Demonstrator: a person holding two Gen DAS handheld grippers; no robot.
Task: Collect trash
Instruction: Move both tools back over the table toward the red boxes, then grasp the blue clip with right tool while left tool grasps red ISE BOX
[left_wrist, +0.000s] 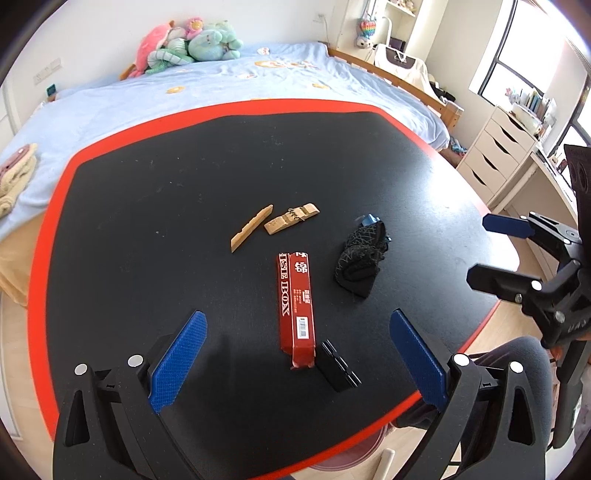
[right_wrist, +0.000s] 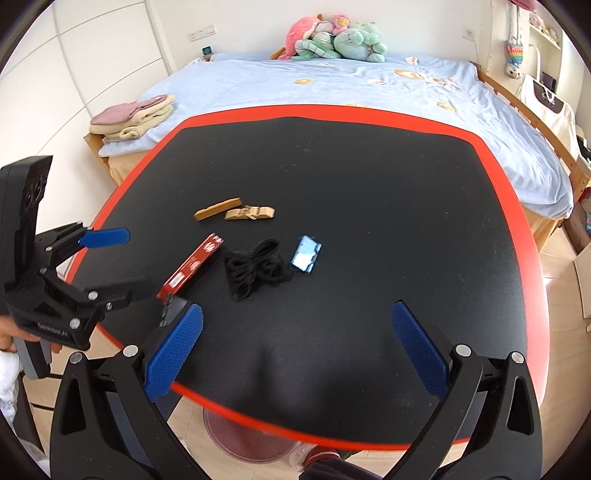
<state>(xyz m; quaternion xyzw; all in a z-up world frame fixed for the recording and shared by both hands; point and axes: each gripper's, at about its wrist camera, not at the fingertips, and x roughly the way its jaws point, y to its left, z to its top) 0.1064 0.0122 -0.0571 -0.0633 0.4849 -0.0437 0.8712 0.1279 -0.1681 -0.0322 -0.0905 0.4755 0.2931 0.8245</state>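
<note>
A long red box (left_wrist: 296, 306) (right_wrist: 192, 265) lies on the black table (left_wrist: 184, 221) (right_wrist: 369, 192). A small black block (left_wrist: 337, 365) (right_wrist: 170, 312) sits at its near end. A crumpled black net (left_wrist: 361, 258) (right_wrist: 255, 269) lies to its right, with a blue wrapper (left_wrist: 368, 220) (right_wrist: 306, 254) beyond. Two wooden clothespin halves (left_wrist: 252, 227) (left_wrist: 291, 218) (right_wrist: 218, 209) (right_wrist: 250, 213) lie further back. My left gripper (left_wrist: 299, 362) (right_wrist: 122, 258) is open and empty just above the red box's near end. My right gripper (right_wrist: 295, 350) (left_wrist: 487, 251) is open and empty at the table's near edge.
The table has a red rim (left_wrist: 51, 206) (right_wrist: 517, 206). A bed (left_wrist: 229, 85) (right_wrist: 332, 85) with plush toys (left_wrist: 192, 44) and folded towels (right_wrist: 133, 118) stands behind it. White drawers (left_wrist: 495, 151) stand at right. A pink round bin (right_wrist: 247, 439) shows under the table's near edge.
</note>
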